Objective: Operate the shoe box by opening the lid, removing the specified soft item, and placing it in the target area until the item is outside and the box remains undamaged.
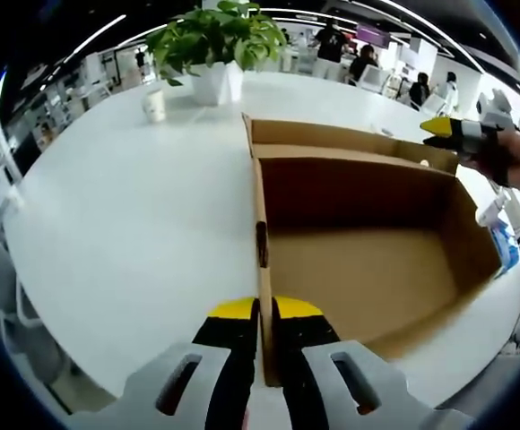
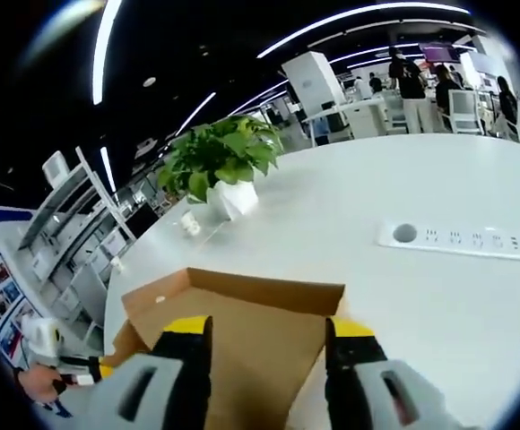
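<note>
White table (image 1: 134,224) | potted plant (image 1: 215,49), cup (image 1: 155,105) behind shoe box (image 1: 368,269)

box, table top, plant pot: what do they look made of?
Box: looks like corrugated cardboard, matte brown, with raw cut edges and fold creases. Table: smooth white top, probably laminate or solid surface; a soft sheen, no grain. Plant pot: white and glossy, maybe glazed ceramic, but plastic can't be ruled out. The left gripper is pinching the box's wall.
</note>
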{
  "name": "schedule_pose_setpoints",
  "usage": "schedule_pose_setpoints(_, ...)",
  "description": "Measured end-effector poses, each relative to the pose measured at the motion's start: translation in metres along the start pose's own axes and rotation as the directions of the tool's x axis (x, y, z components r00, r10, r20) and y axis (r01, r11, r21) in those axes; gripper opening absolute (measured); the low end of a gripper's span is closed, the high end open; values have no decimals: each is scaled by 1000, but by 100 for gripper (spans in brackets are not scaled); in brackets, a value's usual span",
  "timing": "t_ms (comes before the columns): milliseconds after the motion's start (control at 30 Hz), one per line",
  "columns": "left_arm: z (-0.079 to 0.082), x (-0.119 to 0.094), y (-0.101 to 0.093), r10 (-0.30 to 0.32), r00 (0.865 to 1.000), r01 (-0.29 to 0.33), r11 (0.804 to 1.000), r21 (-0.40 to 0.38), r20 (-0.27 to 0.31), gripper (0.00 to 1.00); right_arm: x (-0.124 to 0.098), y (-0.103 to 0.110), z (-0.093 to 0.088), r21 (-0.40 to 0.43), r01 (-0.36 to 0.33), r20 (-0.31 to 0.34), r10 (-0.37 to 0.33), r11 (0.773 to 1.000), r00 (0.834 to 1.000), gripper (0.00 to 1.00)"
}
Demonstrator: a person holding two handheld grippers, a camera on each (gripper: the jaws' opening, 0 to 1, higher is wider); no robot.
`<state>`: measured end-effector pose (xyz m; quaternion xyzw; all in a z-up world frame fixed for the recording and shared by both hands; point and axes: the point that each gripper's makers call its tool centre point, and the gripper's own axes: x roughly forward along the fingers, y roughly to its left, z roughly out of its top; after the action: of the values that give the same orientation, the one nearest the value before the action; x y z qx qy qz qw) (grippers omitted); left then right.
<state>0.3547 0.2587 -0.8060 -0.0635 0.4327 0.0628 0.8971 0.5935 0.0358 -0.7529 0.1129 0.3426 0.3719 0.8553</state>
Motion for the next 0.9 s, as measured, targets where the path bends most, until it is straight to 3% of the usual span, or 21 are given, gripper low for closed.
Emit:
schedule_pose_setpoints(267,0,0,0,0,1000,0,1000,-1,0,4,11,-16,5,-3,20,-5,-20,1000,1000,47)
schedule_pose_setpoints(900,-1,-1,-1,4,1000,-4,1000,6,0,4,33,-33,-7,24,45,-49,-44,999,998,44)
